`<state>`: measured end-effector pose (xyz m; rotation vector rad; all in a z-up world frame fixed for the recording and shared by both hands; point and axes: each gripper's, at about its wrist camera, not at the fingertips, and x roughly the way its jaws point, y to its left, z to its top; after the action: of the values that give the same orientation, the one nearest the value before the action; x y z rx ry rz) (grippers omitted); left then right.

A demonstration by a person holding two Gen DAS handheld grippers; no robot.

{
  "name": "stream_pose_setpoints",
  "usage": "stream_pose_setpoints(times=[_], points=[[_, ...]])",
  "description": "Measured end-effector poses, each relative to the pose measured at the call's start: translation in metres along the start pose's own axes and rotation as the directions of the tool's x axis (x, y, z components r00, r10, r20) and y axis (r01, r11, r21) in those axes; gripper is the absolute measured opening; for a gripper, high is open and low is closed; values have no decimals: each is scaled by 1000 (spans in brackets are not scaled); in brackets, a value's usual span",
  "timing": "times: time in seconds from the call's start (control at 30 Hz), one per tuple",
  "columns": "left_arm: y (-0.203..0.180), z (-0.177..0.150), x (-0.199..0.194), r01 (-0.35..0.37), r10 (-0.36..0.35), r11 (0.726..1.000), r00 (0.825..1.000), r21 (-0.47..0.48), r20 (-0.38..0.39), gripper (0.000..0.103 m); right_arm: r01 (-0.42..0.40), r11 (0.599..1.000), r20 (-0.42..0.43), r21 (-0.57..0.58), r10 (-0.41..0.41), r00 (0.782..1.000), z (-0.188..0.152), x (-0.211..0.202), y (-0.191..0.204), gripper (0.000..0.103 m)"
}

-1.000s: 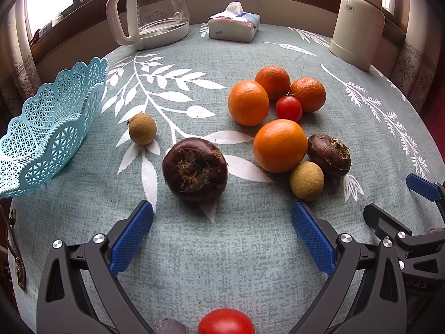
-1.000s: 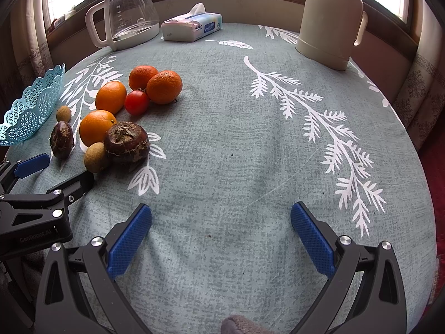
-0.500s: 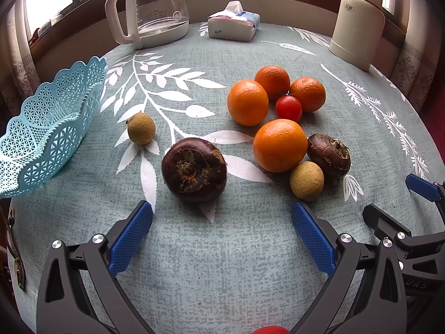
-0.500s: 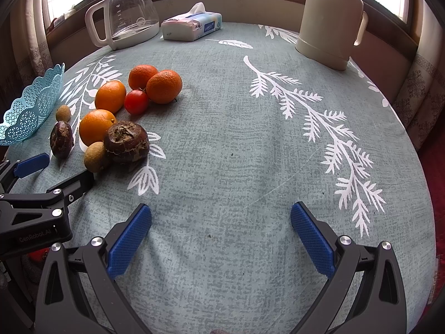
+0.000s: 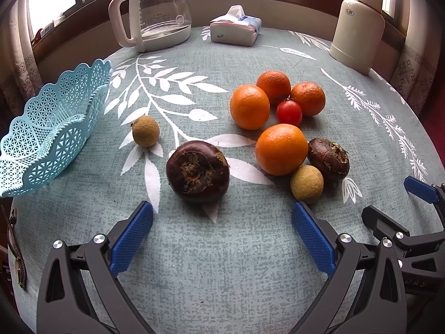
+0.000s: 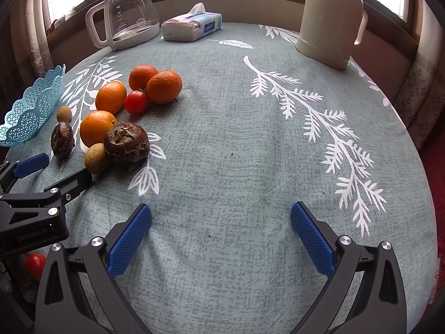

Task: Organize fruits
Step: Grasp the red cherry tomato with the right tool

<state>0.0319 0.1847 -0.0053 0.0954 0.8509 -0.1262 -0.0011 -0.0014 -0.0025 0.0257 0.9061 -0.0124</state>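
Left claw (image 5: 222,231) spread wide, empty, low centre of frame. Dark glossy water chestnut (image 5: 198,176), squat and round, rough stem scar facing the camera, sits just ahead on the cloth-covered bench (image 5: 222,264). Lacy blue plastic basket (image 5: 52,128) at left edge. Right claw (image 6: 221,229) spread, empty.

We lose the near end of the basket (image 5: 52,128) past the left edge at nine o'clock in the left view. In the right view a tomato (image 6: 35,265) at eight o'clock sits half behind the left gripper (image 6: 52,171) (what it rests on we cannot tell). The kettle (image 5: 155,14) lid is cropped at twelve o'clock.
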Motion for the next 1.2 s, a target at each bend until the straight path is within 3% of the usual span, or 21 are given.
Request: stream_pose_setpoints(times=[0.3, 0.5, 0.83, 1.0, 1.2], points=[[7, -1, -22, 21, -19, 1000, 994, -22, 106, 101, -20, 1000, 5, 14, 20, 1000, 0, -2, -2, 98], [13, -2, -36, 46, -39, 998, 987, -38, 155, 101, -76, 995, 33, 57, 74, 997, 0, -8, -11, 98], [28, -9, -52, 42, -32, 997, 984, -58, 173, 101, -152, 986, 120, 62, 144, 982, -8, -38, -7, 98], [44, -11, -65, -3, 15, 998, 979, -61, 201, 101, -225, 974, 135, -17, 225, 965, -20, -56, 17, 98], [82, -12, -74, 4, 24, 990, 981, -141, 192, 101, -303, 945, 130, -119, 318, 939, -34, -75, 51, 98]])
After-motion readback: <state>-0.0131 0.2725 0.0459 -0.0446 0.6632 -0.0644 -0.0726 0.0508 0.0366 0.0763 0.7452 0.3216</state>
